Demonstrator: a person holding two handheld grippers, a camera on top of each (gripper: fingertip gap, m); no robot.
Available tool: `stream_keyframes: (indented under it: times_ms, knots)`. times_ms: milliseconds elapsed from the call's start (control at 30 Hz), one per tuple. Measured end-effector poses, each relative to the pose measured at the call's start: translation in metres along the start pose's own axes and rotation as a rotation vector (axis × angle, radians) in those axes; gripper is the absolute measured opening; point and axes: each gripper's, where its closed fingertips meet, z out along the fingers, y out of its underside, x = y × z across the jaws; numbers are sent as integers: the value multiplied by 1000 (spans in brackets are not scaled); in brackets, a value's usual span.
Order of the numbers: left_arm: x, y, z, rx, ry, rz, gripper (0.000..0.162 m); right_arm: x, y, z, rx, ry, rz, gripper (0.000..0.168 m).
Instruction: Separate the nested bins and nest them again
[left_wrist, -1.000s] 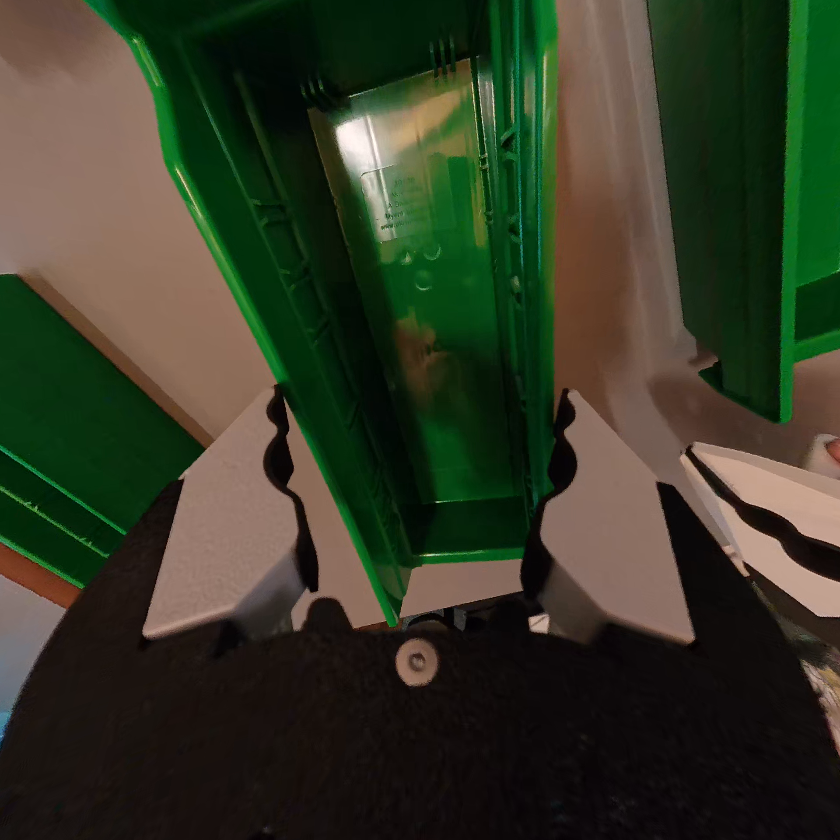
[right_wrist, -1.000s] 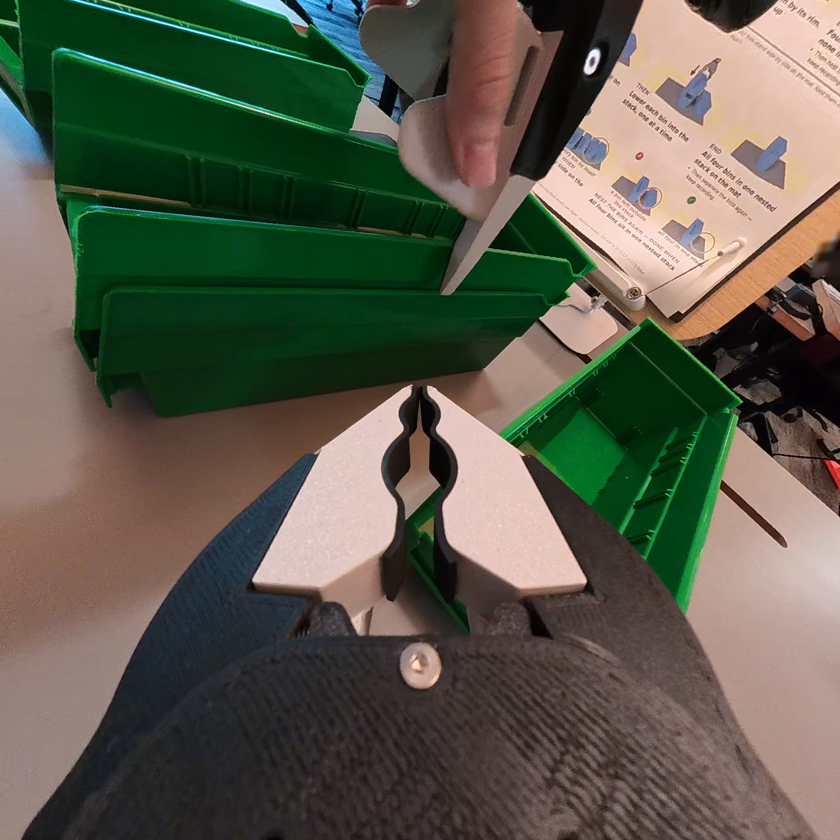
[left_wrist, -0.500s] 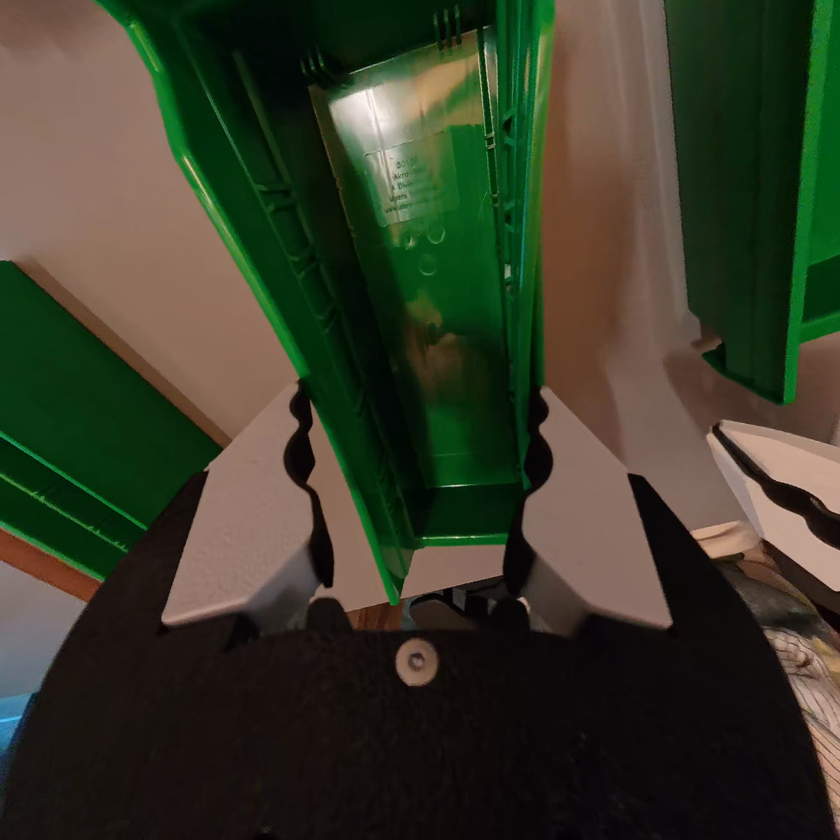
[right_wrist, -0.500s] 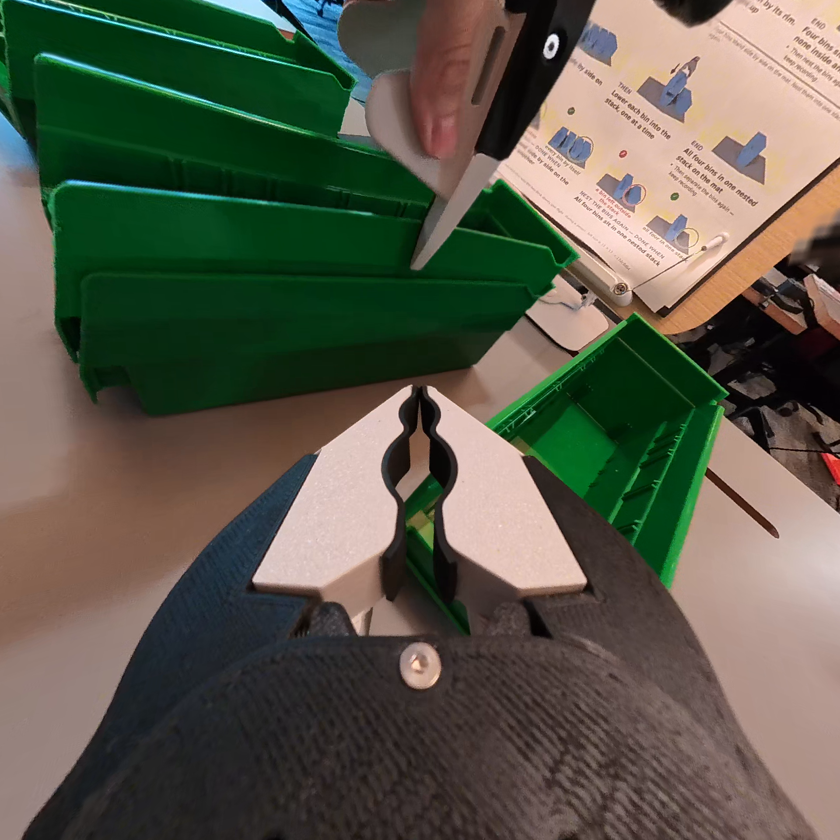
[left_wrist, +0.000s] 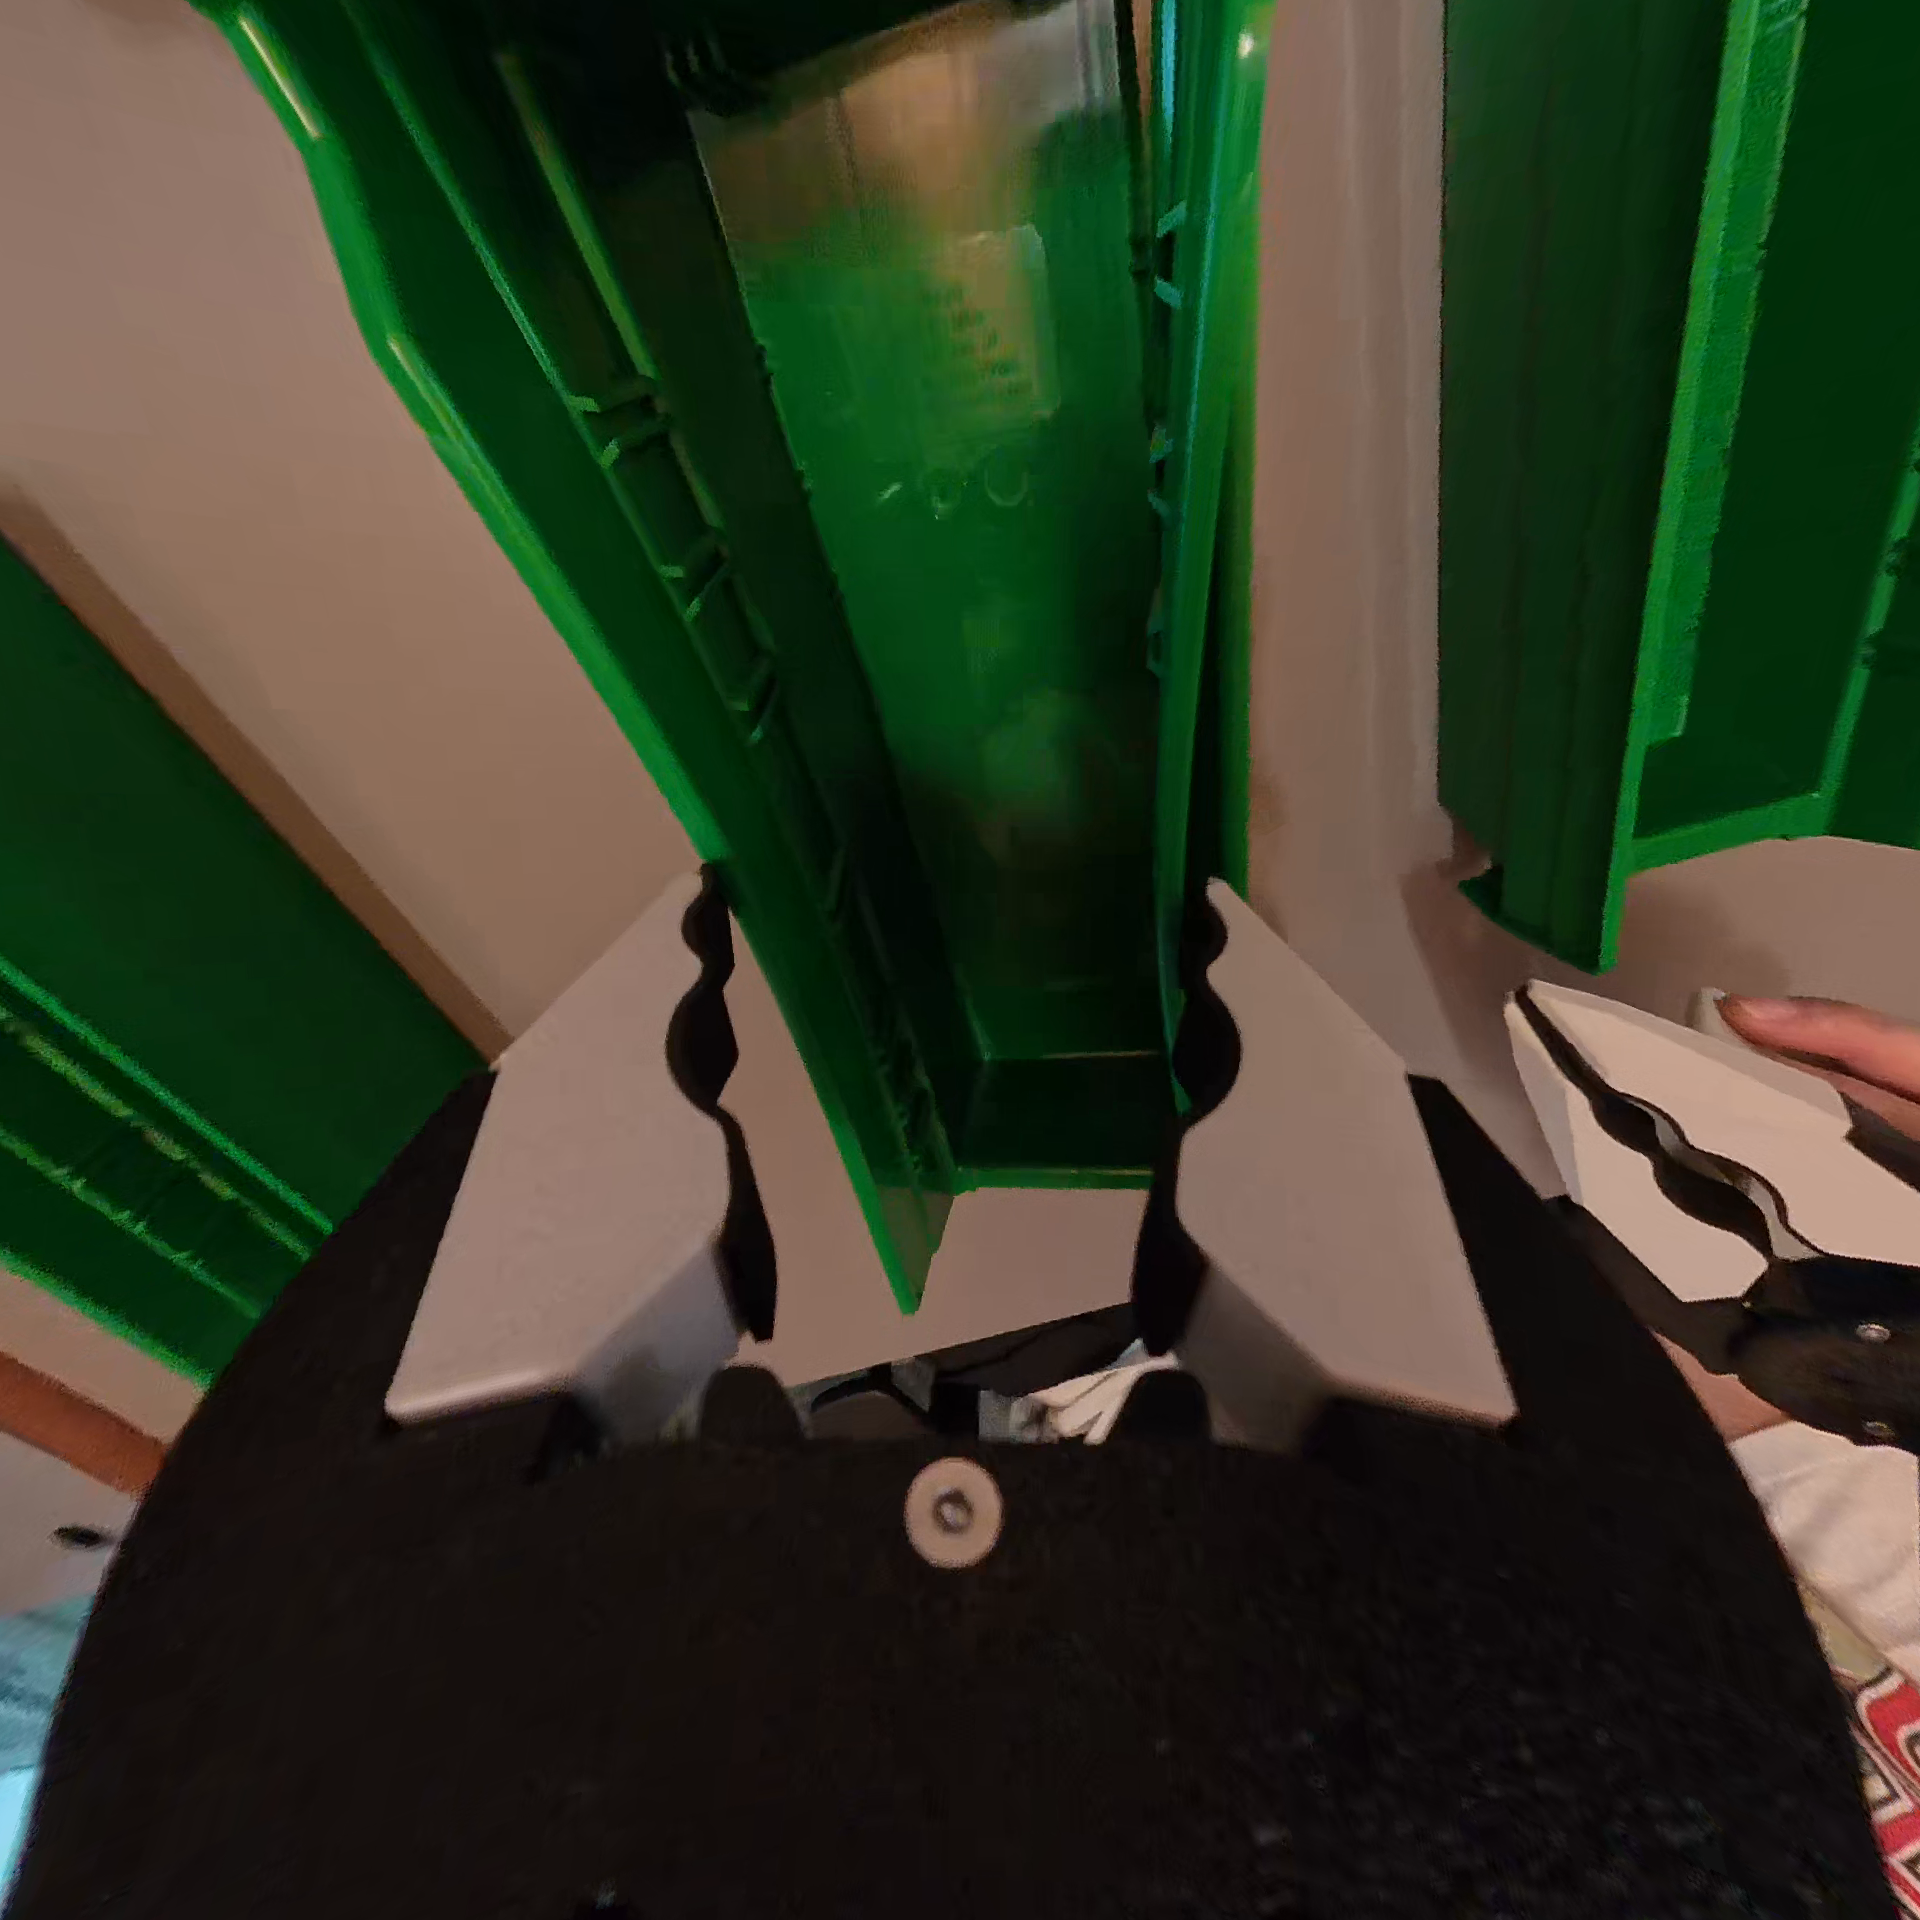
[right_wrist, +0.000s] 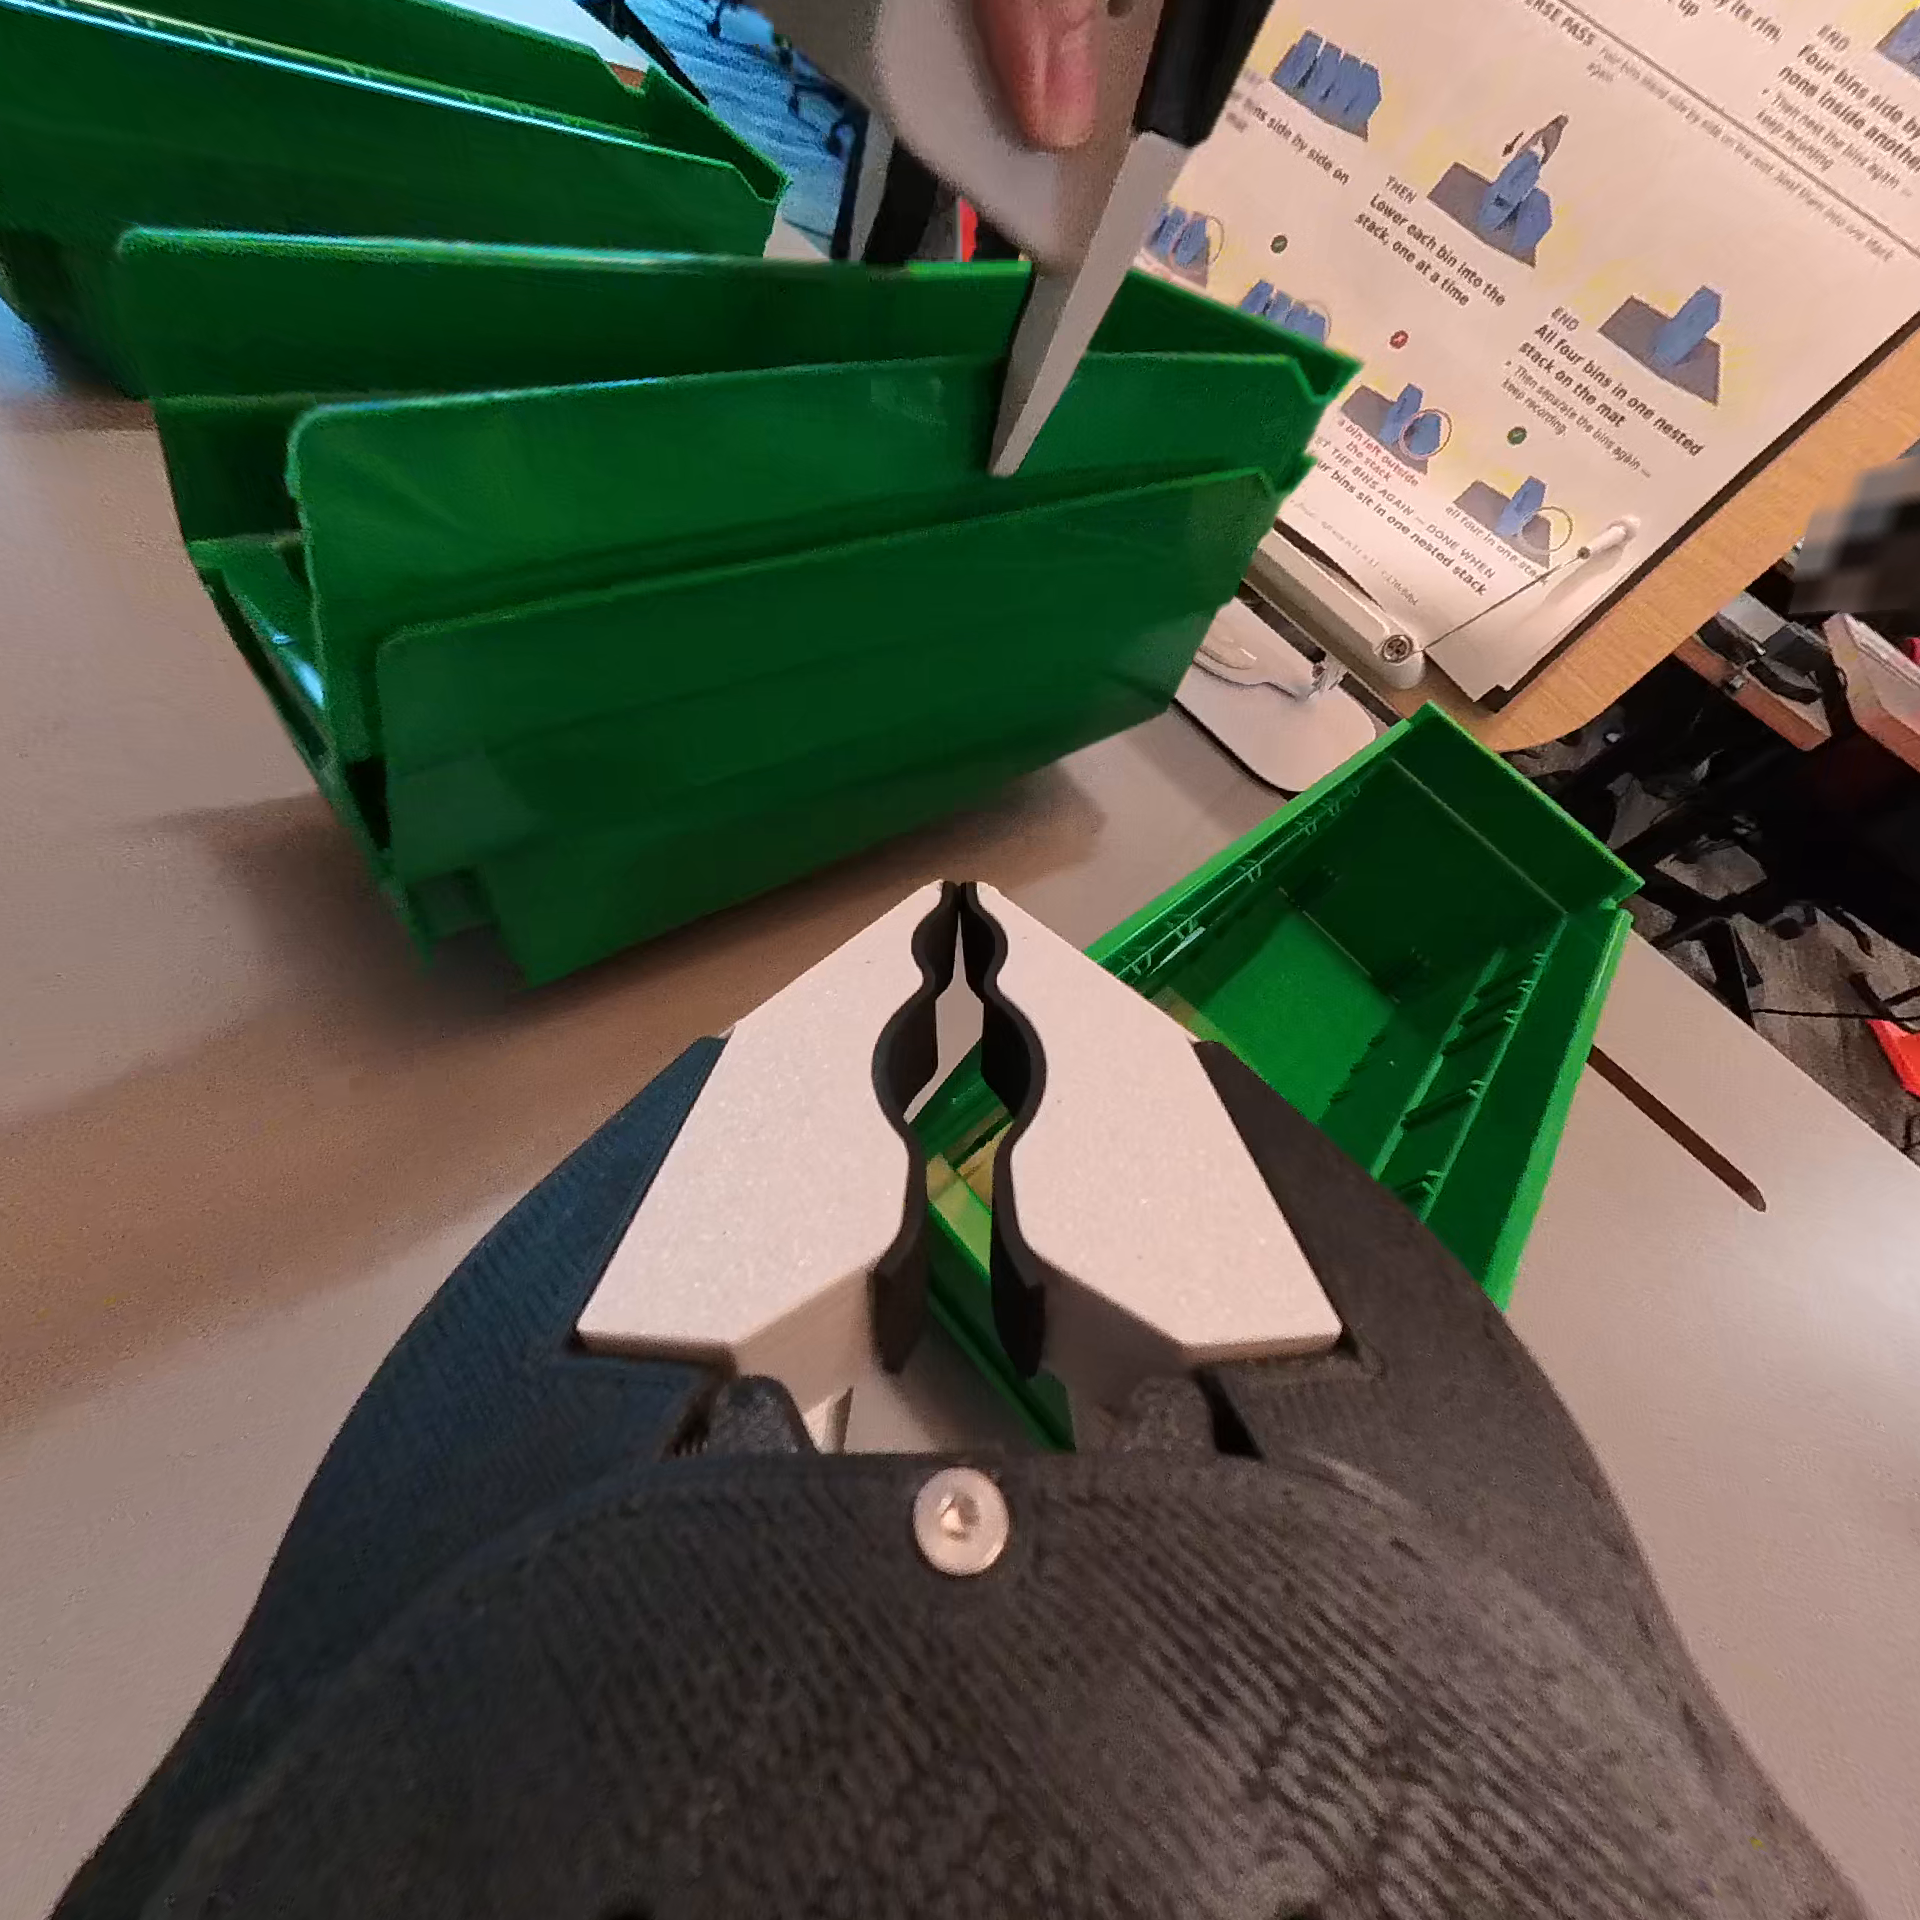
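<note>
On the tan table (right_wrist: 156, 1039), taking the nested green stack (right_wrist: 779, 644) as landmark: the stack lies with its long side walls facing the right wrist camera, several walls overlapping like fanned cards. How many bins it holds cannot be told for certain.

Left gripper (left_wrist: 951, 1101): fingers spread wide, straddling the near end of the stack's uppermost bin (left_wrist: 966, 623). Its right finger (left_wrist: 1299, 1174) lies against the outside of one long wall; its left finger (left_wrist: 592, 1164) stands a little clear of the other wall, bare table showing between them. No squeeze seen. In the right wrist view one pale finger tip (right_wrist: 1039, 384) of this gripper reaches down over the top edge of the stack's walls, with a person's fingertip (right_wrist: 1049, 73) on the gripper body above. View of this bin is motion-blurred.

Right gripper (right_wrist: 961, 1112): fingers pressed nearly together, pinching the rim of a single green bin (right_wrist: 1382, 987). This bin sits just right of the stack, apart from it, open side up and angled away, ribs visible inside. It rests on the table; whether it is partly lifted cannot be told.

Behind the stack: more green bins (right_wrist: 312, 135). Right of the stack, beyond the single bin: a printed instruction sheet (right_wrist: 1558, 312) on a wooden board.

Left wrist view also shows the right gripper (left_wrist: 1683, 1174) at the right edge, fingers together, a hand (left_wrist: 1829, 1039) on it.
</note>
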Motion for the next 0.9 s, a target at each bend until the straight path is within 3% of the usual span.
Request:
stream_keyframes:
  times_ms: [133,633,767,900]
  knots:
    - [-4,0,-12,-33,-108,30,83,-1,-1,0,2,-1,-1,0]
    - [2,9,-59,-131,-129,69,80,-4,-2,1,0,-10,-6,0]
    - [-9,16,-63,-183,-220,90,80,-7,-2,2,-3,-16,-10,0]
    - [-6,21,-63,-200,-133,45,79,-8,-3,1,-1,-18,-13,0]
